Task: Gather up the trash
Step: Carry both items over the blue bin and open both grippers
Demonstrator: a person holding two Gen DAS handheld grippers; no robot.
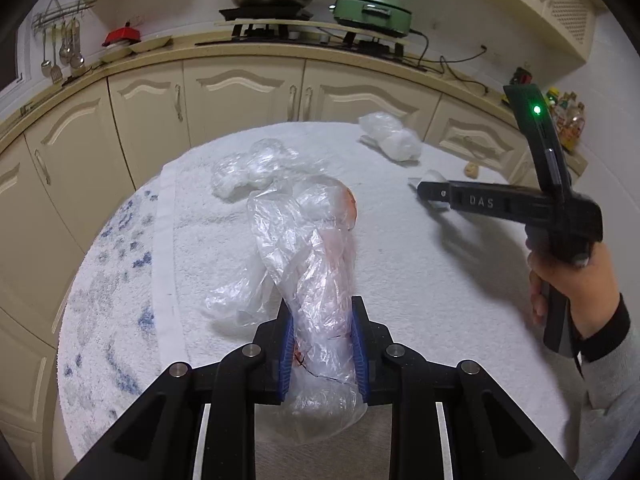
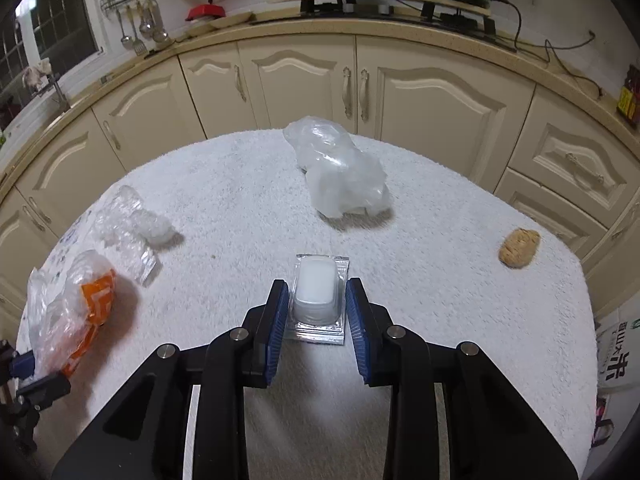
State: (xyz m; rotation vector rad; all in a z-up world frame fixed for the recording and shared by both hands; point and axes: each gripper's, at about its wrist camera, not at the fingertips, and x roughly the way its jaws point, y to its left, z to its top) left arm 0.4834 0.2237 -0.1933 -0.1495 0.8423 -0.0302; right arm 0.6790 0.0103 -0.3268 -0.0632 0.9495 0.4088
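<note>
**Two grippers, two bits of trash**

The left gripper (image 1: 322, 340) squeezes a clear bag (image 1: 316, 272) between its blue pads, and the bag sticks out past the fingertips. The right gripper (image 2: 317, 304) has closed on a small white packet (image 2: 318, 292) that lies flat on the towel (image 2: 240, 200) between its fingers. A crumpled wrap (image 2: 340, 172) lies further ahead.

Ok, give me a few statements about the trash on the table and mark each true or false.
1. The left gripper is shut on the clear plastic bag. True.
2. The small sealed packet sits between the right gripper fingers. True.
3. The brown lump lies inside the crumpled white bag. False: it lies apart, on the white towel.
4. A blue pot stands on the stove. False: the green cooker stands there.
</note>
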